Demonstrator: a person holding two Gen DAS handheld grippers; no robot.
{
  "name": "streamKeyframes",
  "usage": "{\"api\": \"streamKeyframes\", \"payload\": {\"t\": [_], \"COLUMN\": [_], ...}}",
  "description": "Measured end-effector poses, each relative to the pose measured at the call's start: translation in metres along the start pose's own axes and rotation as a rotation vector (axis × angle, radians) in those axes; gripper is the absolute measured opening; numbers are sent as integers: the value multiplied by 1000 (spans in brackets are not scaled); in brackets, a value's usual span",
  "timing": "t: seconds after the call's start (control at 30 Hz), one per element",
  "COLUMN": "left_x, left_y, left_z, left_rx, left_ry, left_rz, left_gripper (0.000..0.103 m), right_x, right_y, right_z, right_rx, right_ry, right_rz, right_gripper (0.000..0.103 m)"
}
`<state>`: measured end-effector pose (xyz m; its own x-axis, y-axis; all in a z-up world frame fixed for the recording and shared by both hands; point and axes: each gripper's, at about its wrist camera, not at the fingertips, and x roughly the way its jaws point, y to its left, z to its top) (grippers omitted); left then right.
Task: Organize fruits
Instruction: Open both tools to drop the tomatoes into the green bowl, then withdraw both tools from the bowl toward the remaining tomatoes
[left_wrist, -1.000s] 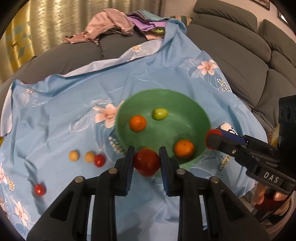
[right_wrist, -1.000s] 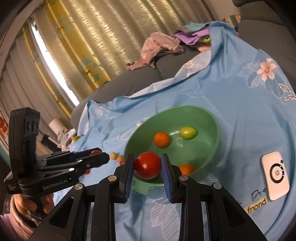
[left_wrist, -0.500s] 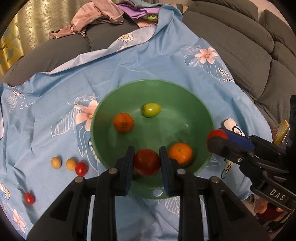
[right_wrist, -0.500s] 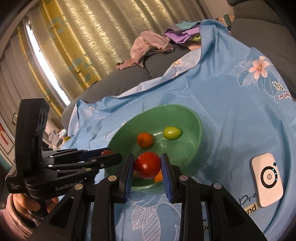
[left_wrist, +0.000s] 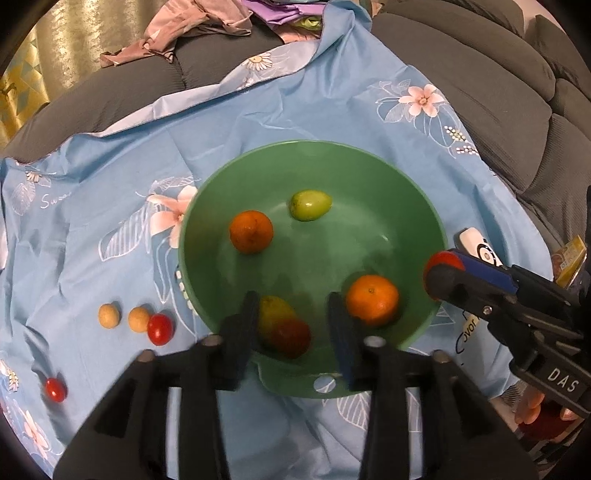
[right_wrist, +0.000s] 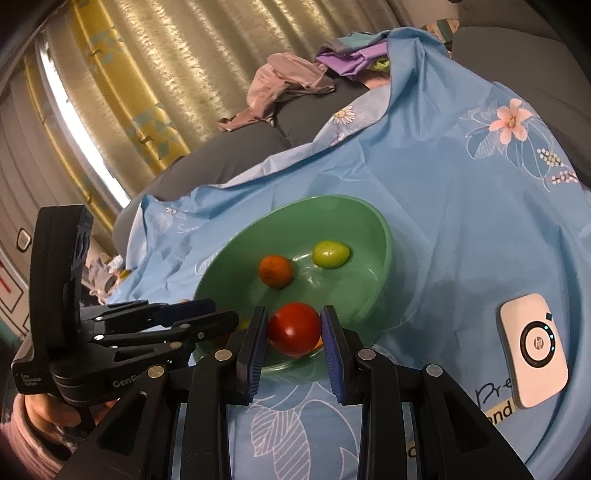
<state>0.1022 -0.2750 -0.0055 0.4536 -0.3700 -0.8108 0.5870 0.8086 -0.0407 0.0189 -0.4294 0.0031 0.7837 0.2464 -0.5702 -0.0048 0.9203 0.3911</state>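
A green bowl (left_wrist: 369, 173) on the blue floral cloth holds two oranges (left_wrist: 251, 231) (left_wrist: 372, 300), a green fruit (left_wrist: 309, 205) and a red-and-yellow fruit (left_wrist: 282, 326). My left gripper (left_wrist: 291, 325) is open over the bowl's near rim, and the red-and-yellow fruit lies loose between its fingers. My right gripper (right_wrist: 293, 330) is shut on a red tomato (right_wrist: 294, 328) and holds it over the bowl's (right_wrist: 384, 236) near edge. It also shows at the right of the left wrist view (left_wrist: 443, 266).
Two tan balls (left_wrist: 109, 315) (left_wrist: 138, 319) and two small tomatoes (left_wrist: 160, 329) (left_wrist: 55, 389) lie on the cloth left of the bowl. A white HP device (right_wrist: 533, 349) lies right of the bowl. Clothes (right_wrist: 288, 86) are piled on the grey sofa behind.
My left gripper moved forward over the bowl and opened. Its fruit dropped into the bowl. My right gripper still holds its tomato and has drifted nearer the bowl.
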Motion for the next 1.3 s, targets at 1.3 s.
{"api": "streamKeyframes", "payload": {"t": [1.3], "left_x": [-105], "left_y": [135], "left_z": [-175], "left_rx": [-409], "left_ry": [55], "left_rz": [123], "left_gripper": [88], "right_x": [-19], "right_y": [103], "right_z": [-36], "right_rx": [-147], "right_ry": [75], "right_rz": [111], "right_gripper": [42]}}
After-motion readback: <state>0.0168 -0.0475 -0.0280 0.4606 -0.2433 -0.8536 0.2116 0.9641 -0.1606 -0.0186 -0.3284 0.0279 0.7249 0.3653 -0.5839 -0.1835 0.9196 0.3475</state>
